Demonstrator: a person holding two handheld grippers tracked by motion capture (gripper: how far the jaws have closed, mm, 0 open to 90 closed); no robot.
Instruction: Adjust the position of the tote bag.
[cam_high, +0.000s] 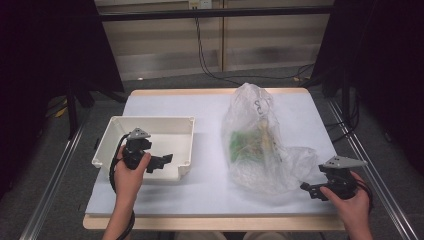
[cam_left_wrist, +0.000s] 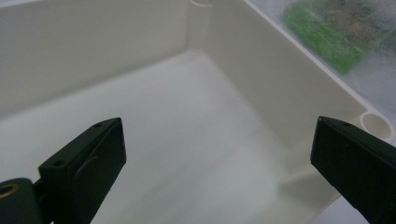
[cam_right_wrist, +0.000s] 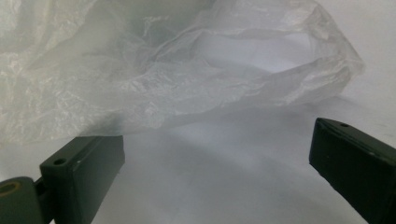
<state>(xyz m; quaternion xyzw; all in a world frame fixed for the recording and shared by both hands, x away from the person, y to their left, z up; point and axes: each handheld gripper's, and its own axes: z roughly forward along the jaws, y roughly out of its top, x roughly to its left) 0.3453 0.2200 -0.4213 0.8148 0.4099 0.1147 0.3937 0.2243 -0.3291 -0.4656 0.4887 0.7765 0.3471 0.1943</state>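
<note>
Counter (cam_high: 210, 107): white, dark room | your left gripper (cam_high: 165, 161): fingers wide apart over white bin (cam_high: 150, 125), holding nothing | your right gripper (cam_high: 306, 188): fingers wide apart near plastic bag (cam_high: 260, 145), holding nothing

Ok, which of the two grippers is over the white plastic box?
The left gripper, jaws open above the white plastic box; the right gripper faces the clear plastic bag.

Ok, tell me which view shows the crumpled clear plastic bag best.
The high view: the crumpled clear plastic bag shows whole there, standing on the white table with green contents inside. The right gripper view shows its open mouth close up; the left gripper view catches a blurred green patch of it.
</note>
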